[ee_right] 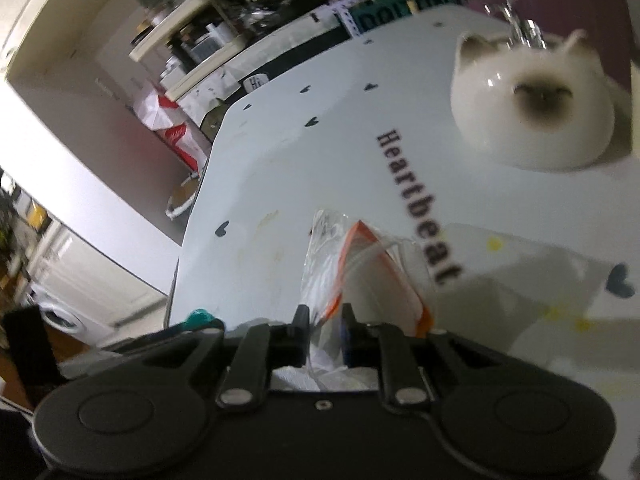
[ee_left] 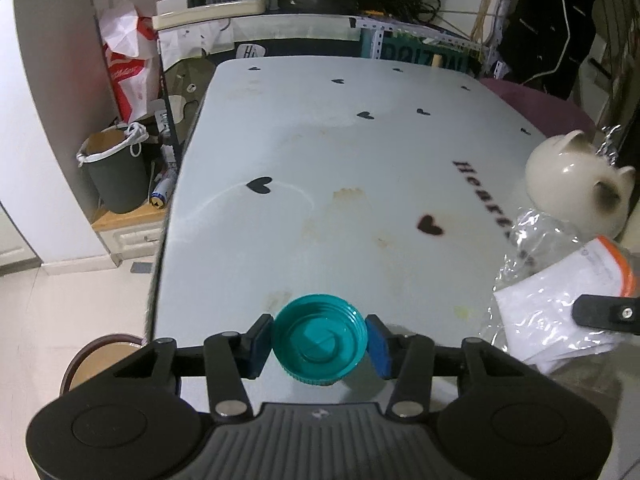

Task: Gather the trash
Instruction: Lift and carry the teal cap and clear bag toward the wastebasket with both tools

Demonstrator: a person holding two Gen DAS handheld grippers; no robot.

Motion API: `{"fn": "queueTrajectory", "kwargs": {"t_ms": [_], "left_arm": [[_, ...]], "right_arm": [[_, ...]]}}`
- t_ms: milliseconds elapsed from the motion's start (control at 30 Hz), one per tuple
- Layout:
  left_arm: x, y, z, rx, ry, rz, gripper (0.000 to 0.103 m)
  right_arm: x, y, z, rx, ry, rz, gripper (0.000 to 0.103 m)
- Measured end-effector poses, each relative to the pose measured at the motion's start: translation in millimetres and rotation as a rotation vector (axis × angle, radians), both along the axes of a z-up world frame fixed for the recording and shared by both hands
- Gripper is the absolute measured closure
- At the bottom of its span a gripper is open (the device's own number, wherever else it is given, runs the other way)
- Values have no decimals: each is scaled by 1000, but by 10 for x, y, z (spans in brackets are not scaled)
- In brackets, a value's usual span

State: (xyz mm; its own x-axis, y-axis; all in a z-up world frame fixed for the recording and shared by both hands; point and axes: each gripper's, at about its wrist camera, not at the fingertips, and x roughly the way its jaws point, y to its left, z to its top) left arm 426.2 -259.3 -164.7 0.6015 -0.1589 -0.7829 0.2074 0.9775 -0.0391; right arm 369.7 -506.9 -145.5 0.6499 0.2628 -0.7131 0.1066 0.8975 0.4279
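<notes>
My left gripper (ee_left: 319, 340) is shut on a teal bottle cap (ee_left: 319, 338), held open side up just above the near edge of the white table (ee_left: 320, 152). My right gripper (ee_right: 325, 328) is shut on a clear plastic bag with an orange strip (ee_right: 352, 276), white paper inside, lifted over the table. The same bag (ee_left: 560, 304) shows at the right of the left wrist view, with a right finger (ee_left: 606, 313) on it. The teal cap (ee_right: 199, 317) peeks in at the lower left of the right wrist view.
A white ceramic cat figure (ee_left: 580, 184) stands at the table's right side, also in the right wrist view (ee_right: 532, 108). A dark bin with a white liner (ee_left: 114, 172) stands on the floor to the left, near a red and white bag (ee_left: 128, 64). Cluttered shelves are behind.
</notes>
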Motion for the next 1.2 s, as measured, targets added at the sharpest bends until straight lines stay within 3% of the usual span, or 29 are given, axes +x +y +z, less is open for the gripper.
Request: {"fn": "queueTrajectory", "kwargs": {"t_ms": [633, 1200], "left_arm": [[-1136, 327, 810, -66, -39, 22, 53], [-1901, 668, 1025, -110, -74, 65, 53]], "right_arm": [[-898, 523, 575, -309, -65, 108, 87], [-1434, 960, 808, -376, -94, 173, 87]]}}
